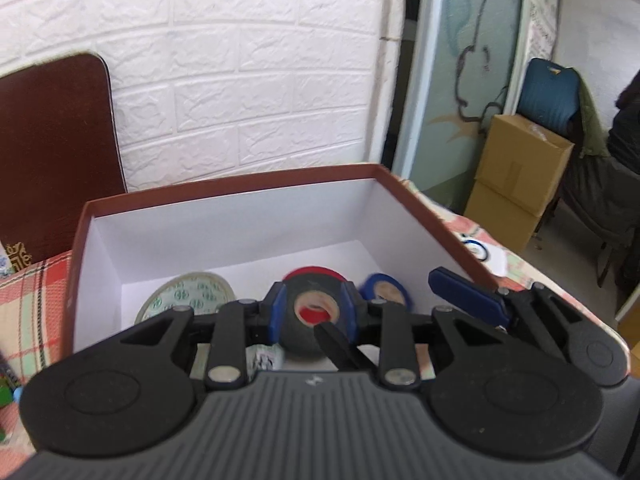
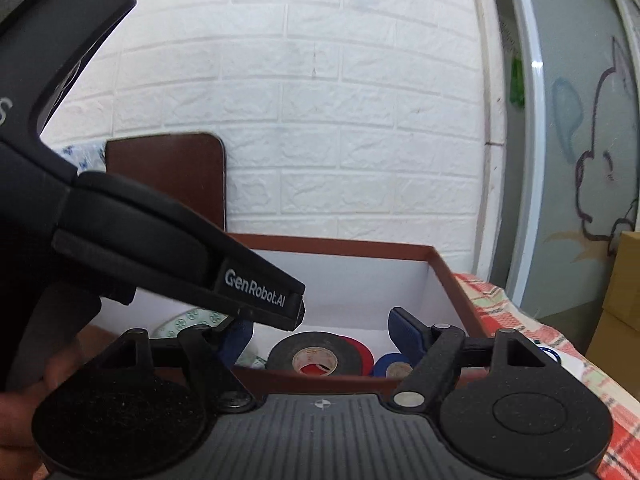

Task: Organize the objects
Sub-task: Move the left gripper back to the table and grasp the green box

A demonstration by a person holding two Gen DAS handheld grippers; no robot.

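Observation:
A brown box (image 1: pixel 240 184) with a white inside stands on the checked cloth. My left gripper (image 1: pixel 314 304) reaches into it, blue pads (image 1: pixel 277 312) shut on a black tape roll (image 1: pixel 298 338) held low in the box. Behind the black roll lies a red roll (image 1: pixel 316 270), to its right a blue roll (image 1: pixel 386 290), to its left a green-printed roll (image 1: pixel 188 296). My right gripper (image 2: pixel 320 326) stands open at the box's near wall (image 2: pixel 304 378), nothing between its fingers. The right wrist view shows the black roll (image 2: pixel 280 354) under the left gripper's body (image 2: pixel 160 248).
A dark brown board (image 1: pixel 52 152) leans on the white brick wall behind the box. The checked cloth (image 1: pixel 32 300) runs to the table's right edge, with a small blue ring (image 1: pixel 476 246) on it. Cardboard boxes (image 1: pixel 516 184) and a blue chair (image 1: pixel 548 96) stand beyond.

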